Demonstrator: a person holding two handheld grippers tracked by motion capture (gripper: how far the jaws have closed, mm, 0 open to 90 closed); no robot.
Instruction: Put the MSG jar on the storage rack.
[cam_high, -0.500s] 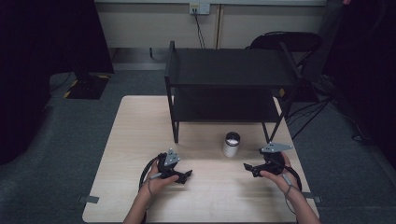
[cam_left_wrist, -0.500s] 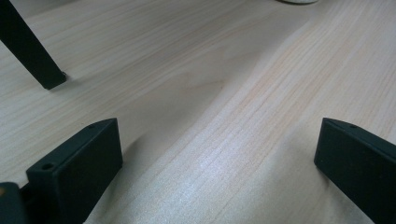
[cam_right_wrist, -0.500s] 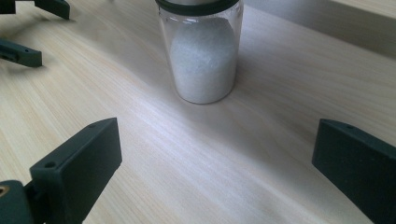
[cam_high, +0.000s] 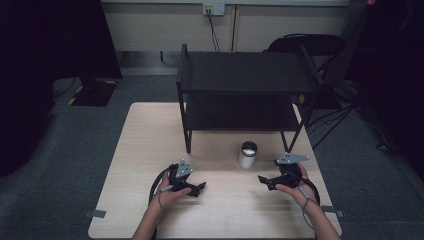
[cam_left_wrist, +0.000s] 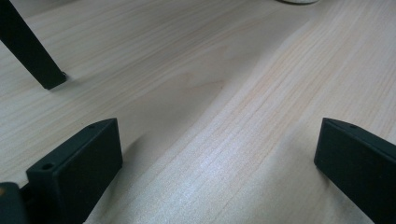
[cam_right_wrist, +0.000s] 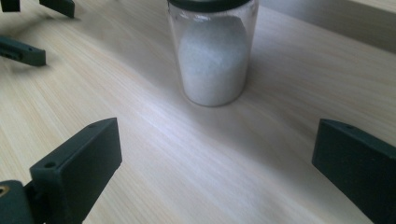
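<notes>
White powder fills the jar (cam_right_wrist: 212, 53) at upper centre, untouched. We hold the right gripper (cam_right_wrist: 212, 163) wide and empty before it, unmoved since half a second ago; approach pending.

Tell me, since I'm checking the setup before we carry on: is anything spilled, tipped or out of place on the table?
Nothing stands out. The small clear glass jar of white powder stands upright on the pale wooden table in front of the black two-tier metal shelf, with no powder spilled around its base.
</notes>
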